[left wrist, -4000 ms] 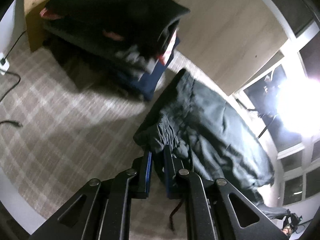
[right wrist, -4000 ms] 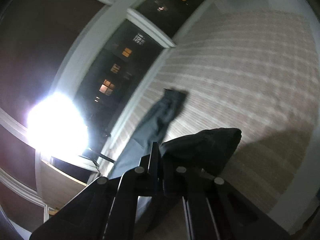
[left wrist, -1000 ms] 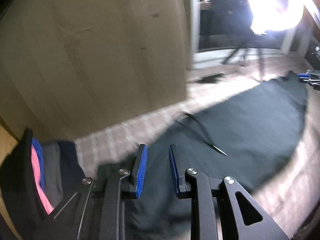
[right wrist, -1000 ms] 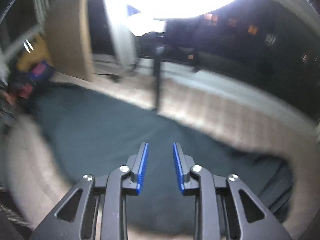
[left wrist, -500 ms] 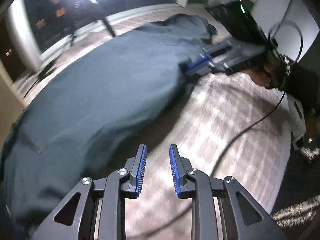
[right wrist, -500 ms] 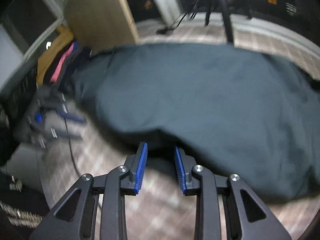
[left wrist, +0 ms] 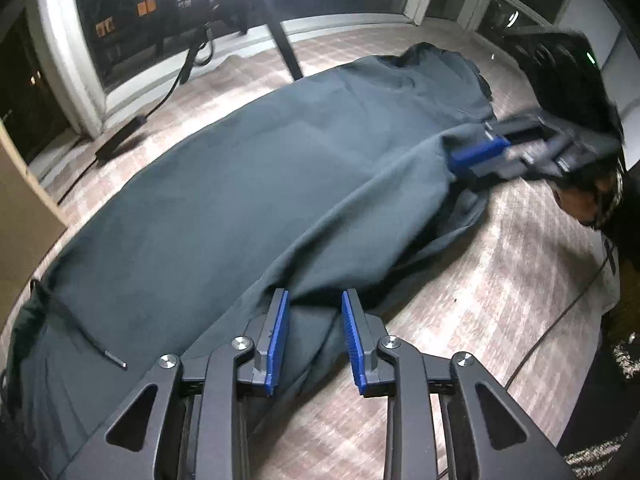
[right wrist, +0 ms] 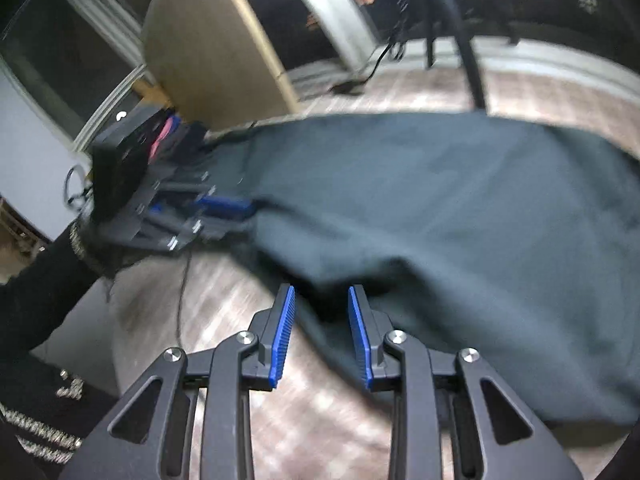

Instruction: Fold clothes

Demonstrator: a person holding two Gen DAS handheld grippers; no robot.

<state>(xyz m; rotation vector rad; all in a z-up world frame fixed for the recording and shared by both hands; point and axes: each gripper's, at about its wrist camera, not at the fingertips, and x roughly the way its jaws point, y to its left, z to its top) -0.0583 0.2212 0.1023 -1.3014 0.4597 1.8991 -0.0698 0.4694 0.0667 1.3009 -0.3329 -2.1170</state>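
A large dark grey-green garment (left wrist: 248, 184) lies spread on the plaid carpet, also in the right wrist view (right wrist: 460, 208). My left gripper (left wrist: 314, 312) is open, its blue pads on either side of the garment's near edge fold. My right gripper (right wrist: 322, 308) is open with the near edge of the cloth between its pads. In the left wrist view the right gripper (left wrist: 476, 156) sits at the garment's far right edge. In the right wrist view the left gripper (right wrist: 224, 206) sits at the cloth's left edge. A drawstring (left wrist: 84, 340) lies on the cloth at left.
A tripod leg (left wrist: 280, 36) and a cable with a power brick (left wrist: 120, 140) stand by the dark windows. A wooden panel (right wrist: 212, 48) with a pile of folded clothes (right wrist: 164, 136) beside it is at the garment's left end. A thin cable (left wrist: 556, 328) runs over the carpet.
Four seconds ago both grippers were shut on the garment, held up. It now lies spread on the floor, and both open grippers have come down to its near edge.
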